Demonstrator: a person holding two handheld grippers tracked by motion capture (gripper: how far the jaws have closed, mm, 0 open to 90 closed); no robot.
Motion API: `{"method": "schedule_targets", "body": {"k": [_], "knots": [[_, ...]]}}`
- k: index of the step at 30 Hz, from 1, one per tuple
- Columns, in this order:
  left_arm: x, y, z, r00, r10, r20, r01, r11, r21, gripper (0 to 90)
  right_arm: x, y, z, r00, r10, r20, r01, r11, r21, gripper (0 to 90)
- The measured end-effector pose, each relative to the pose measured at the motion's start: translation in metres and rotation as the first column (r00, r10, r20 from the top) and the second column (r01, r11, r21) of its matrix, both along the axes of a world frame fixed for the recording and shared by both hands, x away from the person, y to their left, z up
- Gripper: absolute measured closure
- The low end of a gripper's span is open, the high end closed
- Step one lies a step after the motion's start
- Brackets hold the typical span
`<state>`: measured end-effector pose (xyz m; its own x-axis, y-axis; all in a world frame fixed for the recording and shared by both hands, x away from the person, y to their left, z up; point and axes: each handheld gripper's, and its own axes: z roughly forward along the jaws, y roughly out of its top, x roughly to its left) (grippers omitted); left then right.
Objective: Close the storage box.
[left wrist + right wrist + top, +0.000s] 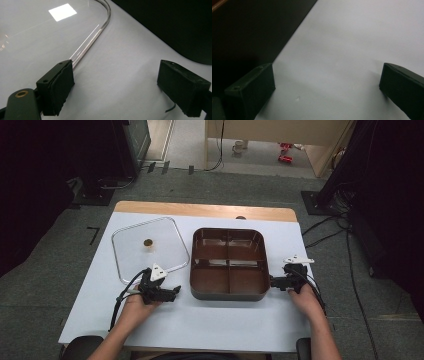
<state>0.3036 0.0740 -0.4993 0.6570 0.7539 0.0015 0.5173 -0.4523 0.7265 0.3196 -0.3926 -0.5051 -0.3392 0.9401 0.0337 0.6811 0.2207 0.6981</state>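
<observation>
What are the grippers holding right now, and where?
Nothing. Left gripper is open beside the glass lid rim; right gripper is open beside the brown tray.

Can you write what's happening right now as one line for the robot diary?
left gripper: open, beside glass lid | right gripper: open, at brown tray right wall | lid off, flat on table

We see a white sheet-covered rectangular table [200,320] across the middle of the frame, with a strip of pale bare wood [200,210] along its far edge. Around it lies a grey carpeted floor [60,250], with a short black tape mark [93,234] at the left of the frame and thin black cables [330,227] trailing at the right. At the top of the frame we make out small red objects [286,151] on a lighter floor, and a flat black stand base [95,195] at the upper left.
</observation>
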Motion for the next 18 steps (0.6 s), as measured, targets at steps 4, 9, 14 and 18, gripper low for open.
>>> {"method": "schedule_targets", "body": {"k": [4,9,14,18], "knots": [[0.0,-0.0001,0.0001,1.0,0.0,0.0,0.0,1.0,0.001,13.7,0.0,0.0,0.0,1.0,0.0,0.001,0.0,1.0,0.0,0.0],[0.0,-0.0001,0.0003,1.0,0.0,-0.001,0.0,1.0,0.002,13.7,0.0,0.0001,0.0,1.0,0.0,0.001,0.0,1.0,0.001,0.0],[0.0023,-0.0038,0.0041,0.9995,0.011,-0.031,-0.01,0.9995,0.032,13.9,0.0,0.0,0.0,1.0,0.0,0.0,0.0,1.0,0.001,0.0],[0.0051,-0.0049,0.0061,0.9987,-0.003,-0.05,0.005,0.9989,0.047,14.1,0.0,0.0,0.0,1.0,0.0,0.001,0.0,1.0,0.0,0.0]]}}
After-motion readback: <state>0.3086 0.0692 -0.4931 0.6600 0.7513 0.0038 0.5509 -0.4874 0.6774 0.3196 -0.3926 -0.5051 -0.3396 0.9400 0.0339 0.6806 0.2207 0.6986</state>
